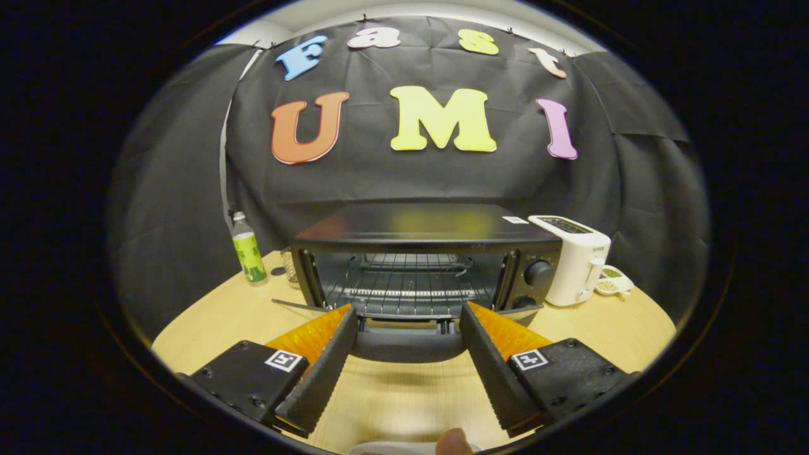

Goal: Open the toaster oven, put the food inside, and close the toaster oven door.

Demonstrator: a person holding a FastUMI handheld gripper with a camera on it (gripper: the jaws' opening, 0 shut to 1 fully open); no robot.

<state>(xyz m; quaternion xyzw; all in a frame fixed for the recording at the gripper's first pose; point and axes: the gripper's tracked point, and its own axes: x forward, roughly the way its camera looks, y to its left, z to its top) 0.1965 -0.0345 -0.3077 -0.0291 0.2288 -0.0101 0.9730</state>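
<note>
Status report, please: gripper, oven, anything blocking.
Hand-held gripper open, holding nothing. Toaster oven just ahead, door down, rack bare. Path to the oven unobstructed.

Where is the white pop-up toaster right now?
In the gripper view, the white pop-up toaster stands on the wooden table, beside the black toaster oven's knob side, beyond the open gripper.

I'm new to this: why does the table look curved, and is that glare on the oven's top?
Gripper view: the fisheye lens bends the table edge; the toaster oven top mirrors the wall as a soft yellowish sheen; the open fingers shade the wood beneath; all stays fairly sharp.
</note>
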